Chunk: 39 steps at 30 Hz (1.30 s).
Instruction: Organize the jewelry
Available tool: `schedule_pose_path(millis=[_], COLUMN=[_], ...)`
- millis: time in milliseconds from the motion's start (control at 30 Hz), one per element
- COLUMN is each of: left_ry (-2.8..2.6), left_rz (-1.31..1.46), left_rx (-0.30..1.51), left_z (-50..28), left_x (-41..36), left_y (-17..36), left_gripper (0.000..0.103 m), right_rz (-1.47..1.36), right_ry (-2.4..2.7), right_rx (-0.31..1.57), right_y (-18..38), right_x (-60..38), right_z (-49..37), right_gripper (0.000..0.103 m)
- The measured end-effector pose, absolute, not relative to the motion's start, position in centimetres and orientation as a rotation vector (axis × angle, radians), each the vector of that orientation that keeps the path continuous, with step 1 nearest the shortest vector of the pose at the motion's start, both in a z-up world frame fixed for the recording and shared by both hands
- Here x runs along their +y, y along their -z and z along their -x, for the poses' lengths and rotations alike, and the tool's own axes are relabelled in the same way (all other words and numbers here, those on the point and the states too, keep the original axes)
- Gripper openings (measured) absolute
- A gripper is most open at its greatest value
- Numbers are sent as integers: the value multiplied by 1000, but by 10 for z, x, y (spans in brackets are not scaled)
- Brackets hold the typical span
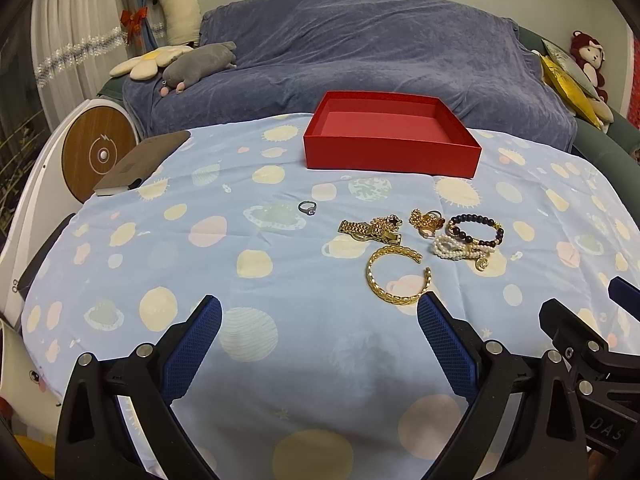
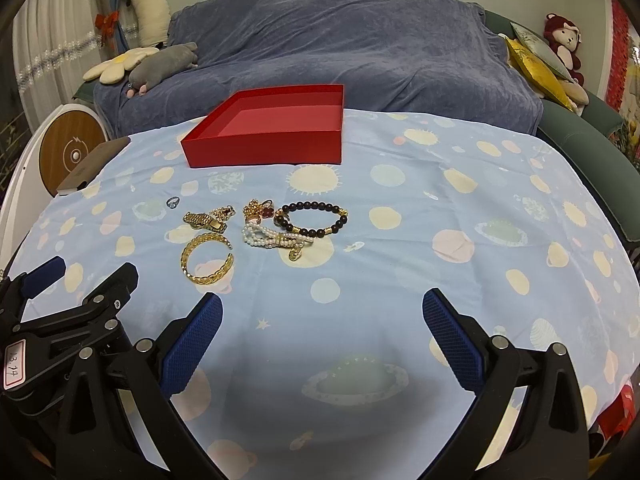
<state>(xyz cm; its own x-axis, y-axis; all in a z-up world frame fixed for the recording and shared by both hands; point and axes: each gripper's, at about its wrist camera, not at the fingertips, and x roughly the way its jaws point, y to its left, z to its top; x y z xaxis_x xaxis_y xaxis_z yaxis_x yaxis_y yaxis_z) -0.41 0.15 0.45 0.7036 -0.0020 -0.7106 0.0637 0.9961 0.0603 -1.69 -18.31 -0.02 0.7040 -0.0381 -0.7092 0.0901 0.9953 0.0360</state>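
An empty red box [image 1: 391,151] [image 2: 264,152] stands at the far side of the table. Nearer lie a silver ring [image 1: 307,207] [image 2: 173,201], a gold watch band [image 1: 366,230] [image 2: 205,221], a gold open bangle [image 1: 394,276] [image 2: 208,258], a gold charm cluster [image 1: 426,220] [image 2: 258,211], a dark bead bracelet [image 1: 476,230] [image 2: 314,219] and a pearl bracelet [image 1: 456,249] [image 2: 272,240]. My left gripper [image 1: 320,308] is open and empty, just short of the bangle. My right gripper [image 2: 322,306] is open and empty, nearer than the jewelry and to its right.
The table wears a light blue planet-print cloth [image 1: 280,288] [image 2: 440,220]. A brown notebook [image 1: 140,164] [image 2: 92,168] lies at the far left edge. A sofa under a blue cover [image 1: 360,48] stands behind, with plush toys at both ends.
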Motion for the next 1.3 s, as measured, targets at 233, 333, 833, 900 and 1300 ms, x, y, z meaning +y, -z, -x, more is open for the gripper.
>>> schedule_pose_path(millis=[233, 333, 833, 900, 1300], left_ry=[35, 33, 30, 30, 33], left_rz=[-81, -79, -80, -80, -89], left_rx=[782, 781, 787, 786, 781], left_z=[5, 5, 4, 5, 5], left_x=[1, 1, 1, 1, -1], left_y=[-6, -6, -4, -4, -3], left_gripper=[95, 95, 95, 95, 95], right_rz=[-75, -77, -74, -74, -72], right_ry=[71, 66, 71, 71, 71], right_rx=[781, 782, 779, 778, 778], right_y=[0, 0, 1, 0, 0], right_x=[-185, -185, -185, -185, -185], right_z=[16, 16, 17, 16, 17], right_gripper=[98, 98, 98, 98, 98])
